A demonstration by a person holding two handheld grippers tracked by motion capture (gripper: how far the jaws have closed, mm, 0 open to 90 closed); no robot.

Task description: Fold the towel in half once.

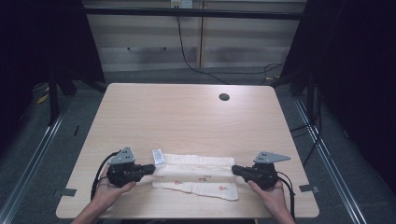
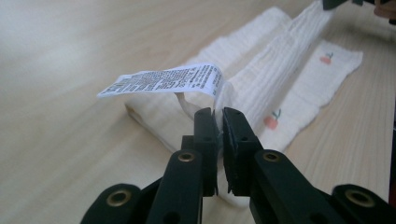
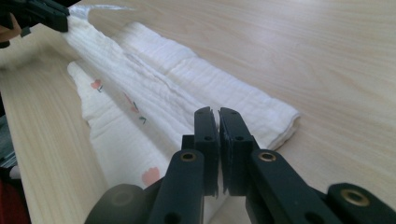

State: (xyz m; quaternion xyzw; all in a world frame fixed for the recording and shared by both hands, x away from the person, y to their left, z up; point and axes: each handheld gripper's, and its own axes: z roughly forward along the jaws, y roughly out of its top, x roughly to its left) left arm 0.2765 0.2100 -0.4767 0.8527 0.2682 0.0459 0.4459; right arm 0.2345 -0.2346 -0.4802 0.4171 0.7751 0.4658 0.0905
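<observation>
A white cloth [image 1: 196, 176] with small red fruit prints lies folded in a long strip near the front edge of the wooden table [image 1: 187, 116]. A printed care label [image 2: 163, 81] sticks out at its left end. My left gripper [image 1: 152, 169] is shut on the cloth's left end [image 2: 243, 93], the fabric pinched between its jaws and lifted into a ridge. My right gripper [image 1: 235, 170] is shut on the right end of the cloth [image 3: 154, 93]. The ridge runs taut between the two grippers. A hand holds each gripper from below.
A round cable hole [image 1: 224, 97] sits at the table's far right. Dark curtains stand at both sides and cables [image 1: 187, 56] run on the floor behind the table. The table's front edge lies just below the cloth.
</observation>
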